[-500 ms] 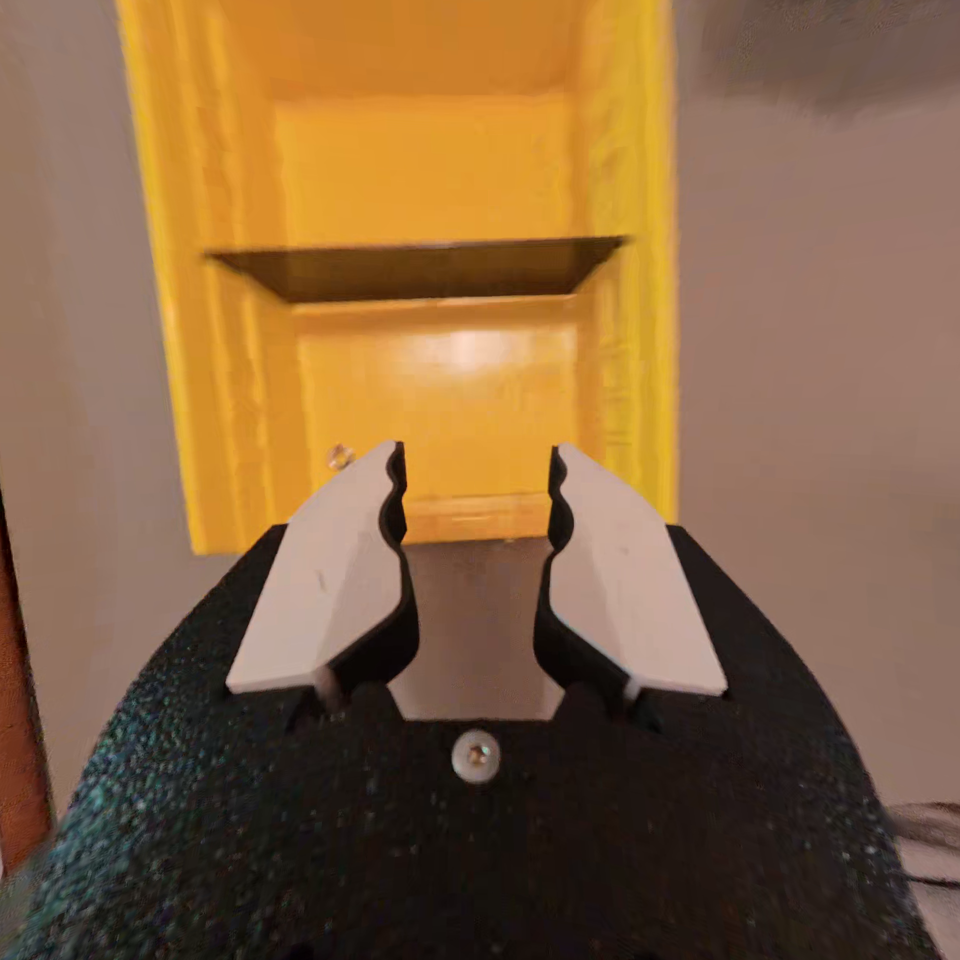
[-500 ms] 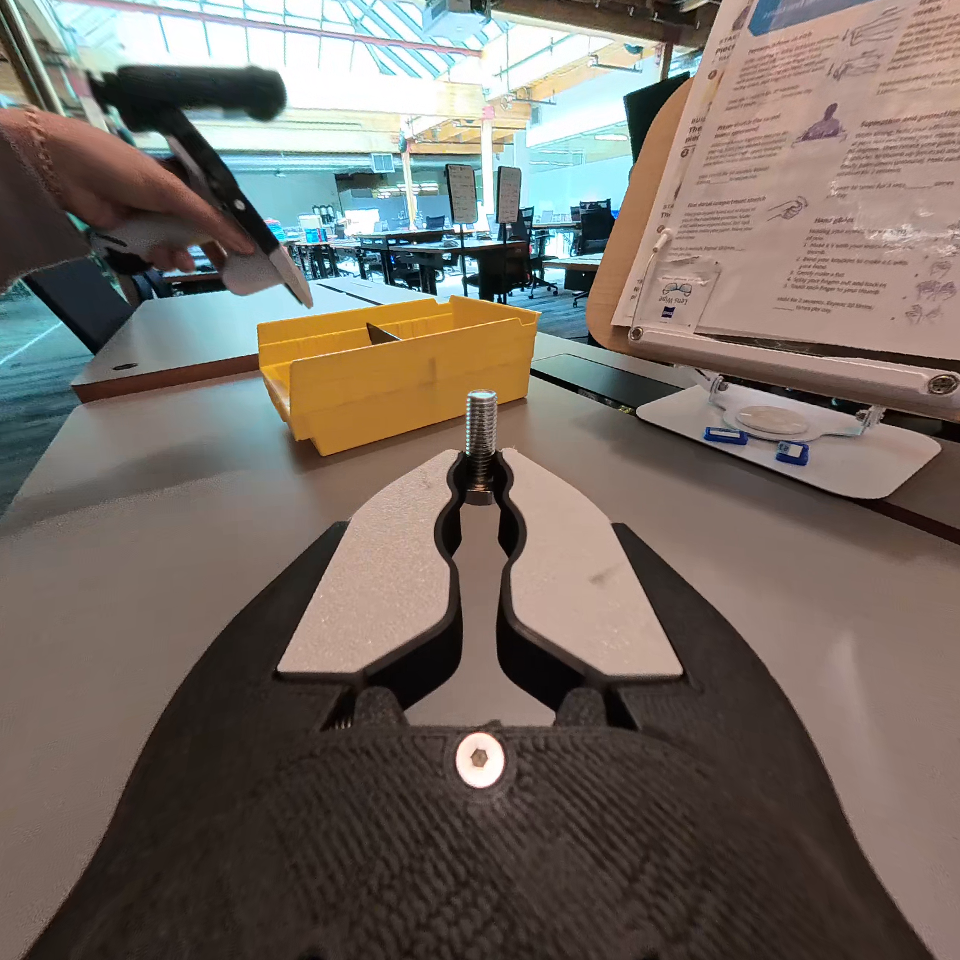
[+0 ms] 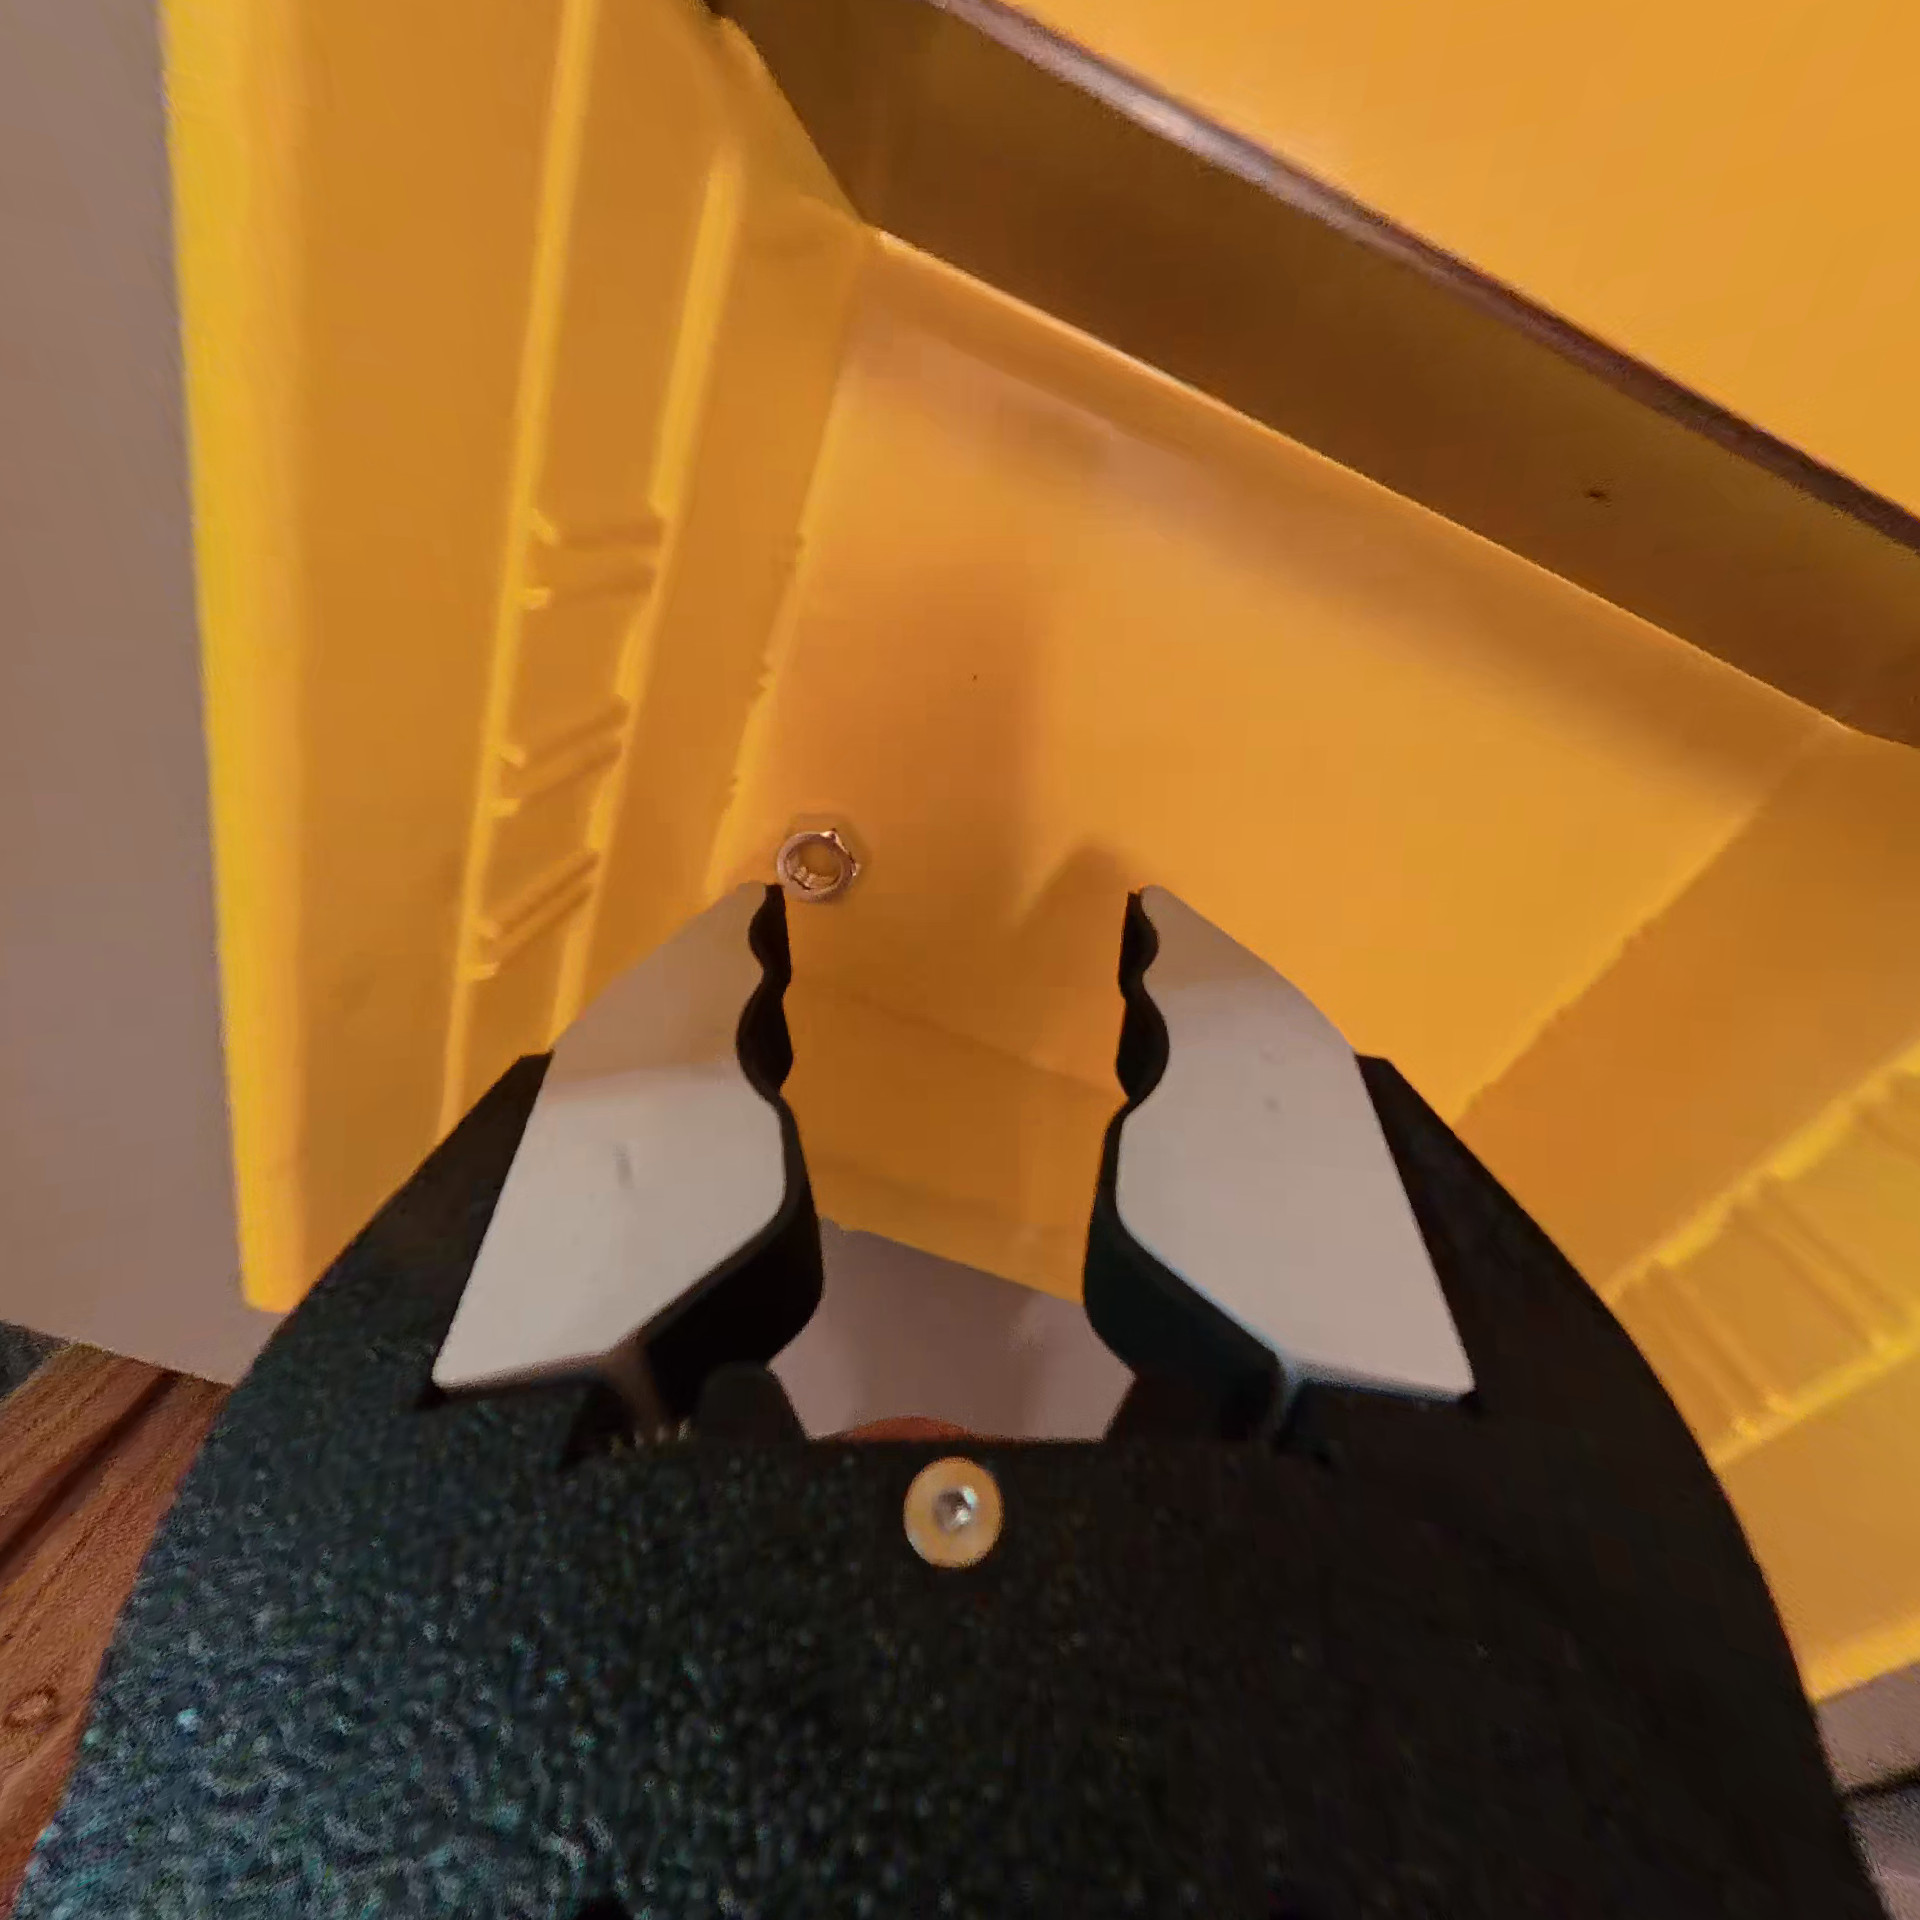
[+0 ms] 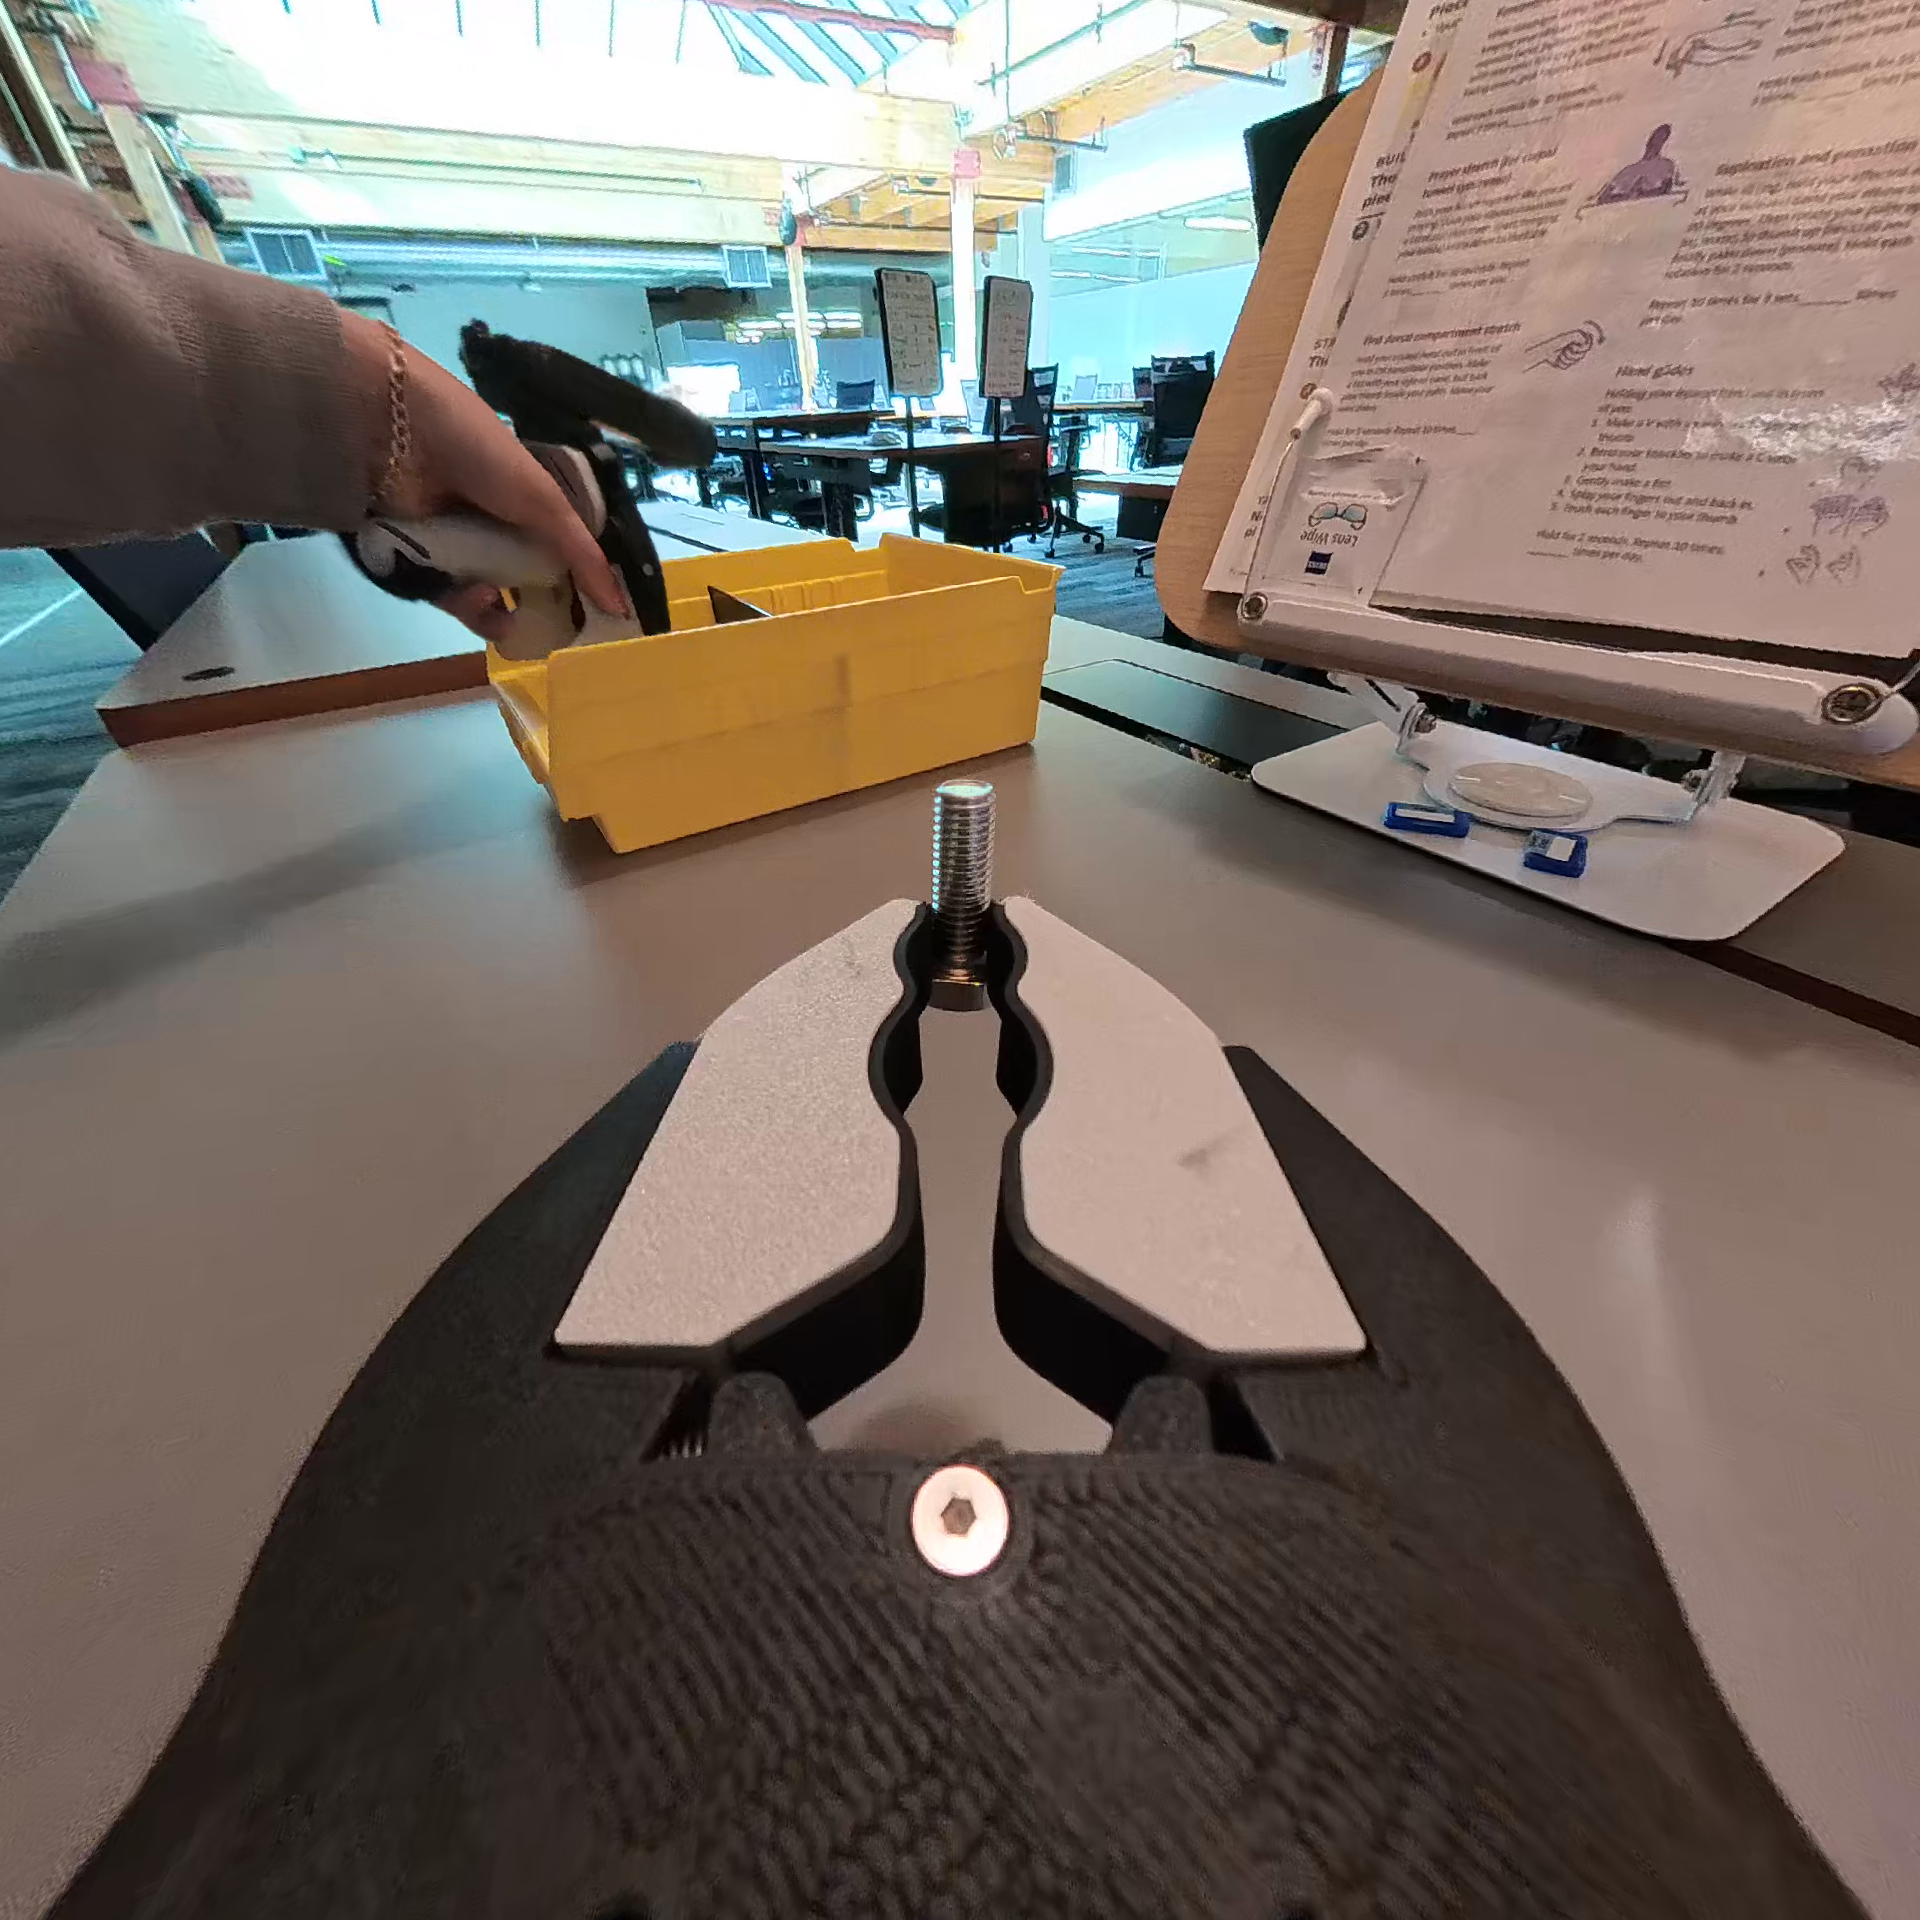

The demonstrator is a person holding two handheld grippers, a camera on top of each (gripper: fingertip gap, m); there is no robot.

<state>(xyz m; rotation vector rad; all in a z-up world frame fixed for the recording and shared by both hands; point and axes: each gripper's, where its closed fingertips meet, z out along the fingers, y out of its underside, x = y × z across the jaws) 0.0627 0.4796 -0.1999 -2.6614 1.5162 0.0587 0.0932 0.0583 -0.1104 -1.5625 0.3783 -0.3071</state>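
My left gripper [image 3: 951, 899] is open and empty, reaching down into the near compartment of a yellow bin [image 3: 1299, 748]. A small metal hex nut [image 3: 821, 859] lies on the bin floor by the left wall, just ahead of my left fingertip [image 3: 743, 914] and apart from it. A dark divider [image 3: 1299, 301] crosses the bin beyond. My right gripper [image 4: 961, 914] is shut on a silver threaded bolt [image 4: 963, 847], held upright by its lower shank above the grey table [image 4: 312, 1039]. The right wrist view shows the left gripper [image 4: 582, 520] in a person's hand, dipped into the bin [image 4: 790, 686].
A document stand [image 4: 1621, 343] with printed sheets rests on a white base [image 4: 1558, 842] at the right. A wooden table edge [image 3: 62, 1455] shows at the lower left of the left wrist view. Desks and chairs fill the room behind. The gap from one gripper's tips to the other's is roughly 45 centimeters.
My left gripper has dropped from above the bin into its near compartment, turned toward the nut, and its jaws have spread wider. My right gripper still holds the bolt upright.
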